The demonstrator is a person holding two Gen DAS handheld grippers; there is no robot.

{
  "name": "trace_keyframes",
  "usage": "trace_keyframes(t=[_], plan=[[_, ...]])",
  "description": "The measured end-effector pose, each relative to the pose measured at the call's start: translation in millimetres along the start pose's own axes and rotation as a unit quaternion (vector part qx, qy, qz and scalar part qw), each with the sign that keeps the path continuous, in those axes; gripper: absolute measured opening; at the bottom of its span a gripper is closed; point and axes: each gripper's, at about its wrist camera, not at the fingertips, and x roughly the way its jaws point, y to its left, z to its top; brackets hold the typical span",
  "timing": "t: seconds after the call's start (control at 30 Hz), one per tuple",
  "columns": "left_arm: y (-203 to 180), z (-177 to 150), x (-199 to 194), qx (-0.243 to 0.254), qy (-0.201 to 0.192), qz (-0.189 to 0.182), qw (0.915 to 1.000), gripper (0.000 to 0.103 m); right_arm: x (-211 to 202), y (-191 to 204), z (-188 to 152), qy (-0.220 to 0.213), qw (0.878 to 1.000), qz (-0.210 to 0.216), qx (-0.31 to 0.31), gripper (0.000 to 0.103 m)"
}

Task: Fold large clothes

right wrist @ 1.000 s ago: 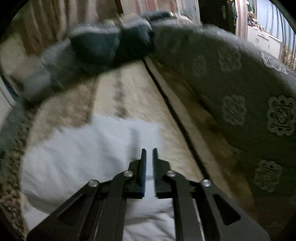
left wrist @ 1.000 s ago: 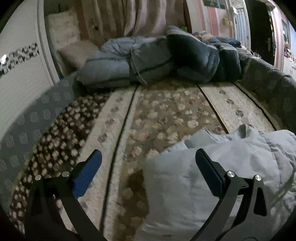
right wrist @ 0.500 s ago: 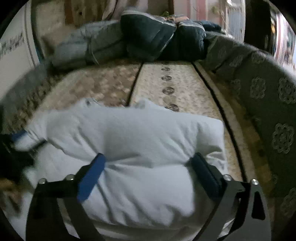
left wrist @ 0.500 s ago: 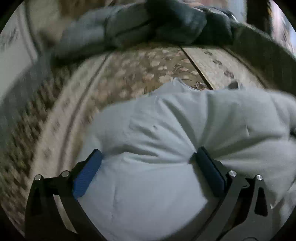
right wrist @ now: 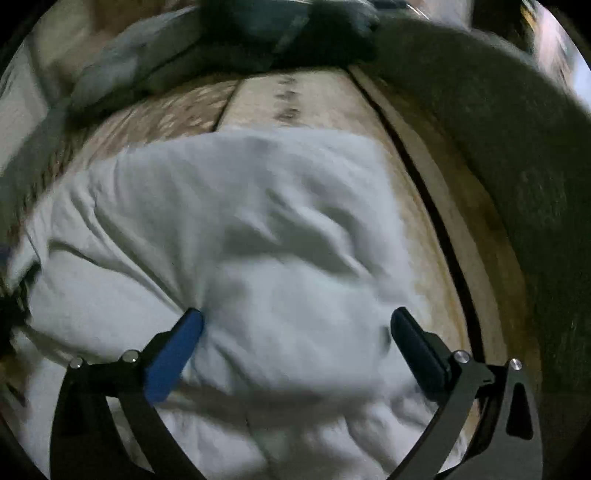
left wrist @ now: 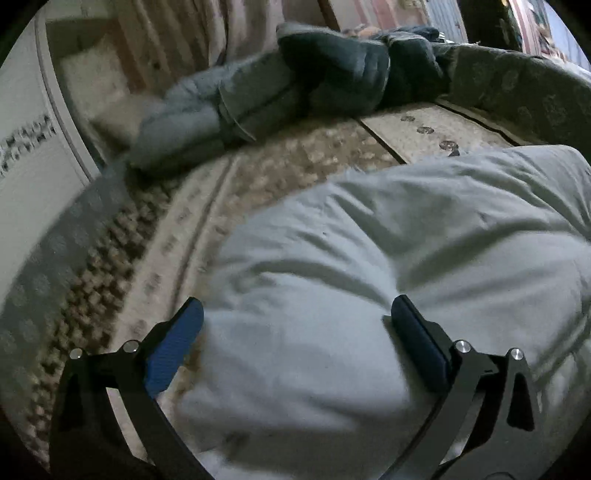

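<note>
- At the far left of the left wrist view a white panel (left wrist: 33,173) with a dark patterned band stands beside the bed, and a pale pillow (left wrist: 92,81) lies behind it.
- The bed is covered by a patterned bedspread (left wrist: 155,236) with beige and brown floral bands running away from the camera.
- At the head of the bed a heap of blue-grey quilts (left wrist: 266,92) lies across its width; striped curtains (left wrist: 236,29) hang behind the heap.
- The left gripper (left wrist: 295,325) has its jaws spread wide, the blue pad at left and the dark pad at right.
- A pale grey padded garment (left wrist: 369,266), puffy and creased, lies on the bedspread and fills the space between those jaws. The left pad sits at the garment's left edge and the right pad rests against its surface; neither visibly pinches the fabric.
- On the right of that view a dark green cover with medallion motifs (left wrist: 524,96) rises along the bed's side.
- In the right wrist view the same garment (right wrist: 258,229) lies bunched on the bedspread (right wrist: 317,99), its far edge roughly straight across the bed.
- The right gripper (right wrist: 295,325) is likewise wide open. Both pads press down onto the garment's top without closing on it.
- A dark stripe in the bedspread runs just right of the garment, and the green cover (right wrist: 517,166) lies beyond it.
- This view is blurred, so finer detail cannot be made out.
</note>
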Motion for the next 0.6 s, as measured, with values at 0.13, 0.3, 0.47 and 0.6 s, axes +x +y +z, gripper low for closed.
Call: trace_keyframes(t=[0.13,0.3,0.47,0.6], plan=[[21,-3,-29,-0.045,0.014,-0.027,0.9985,0.100,-44,-15,-14,-0.028,0.999,-0.031,-0.013,0.101],[51,-26,-72,-0.087,0.021,-0.079,0.9929,0.100,-91,-45,-46,-0.031,0.999,-0.023,0.012,0.101],[83,-54,-115,-0.102,0.026,-0.092,0.9902,0.100,-132,-71,-85,-0.027,0.998,-0.005,0.053,0.101],[106,-90,-145,-0.090,0.044,-0.085,0.9914,0.100,-145,-77,-119,-0.009,0.999,-0.001,0.038,0.101]])
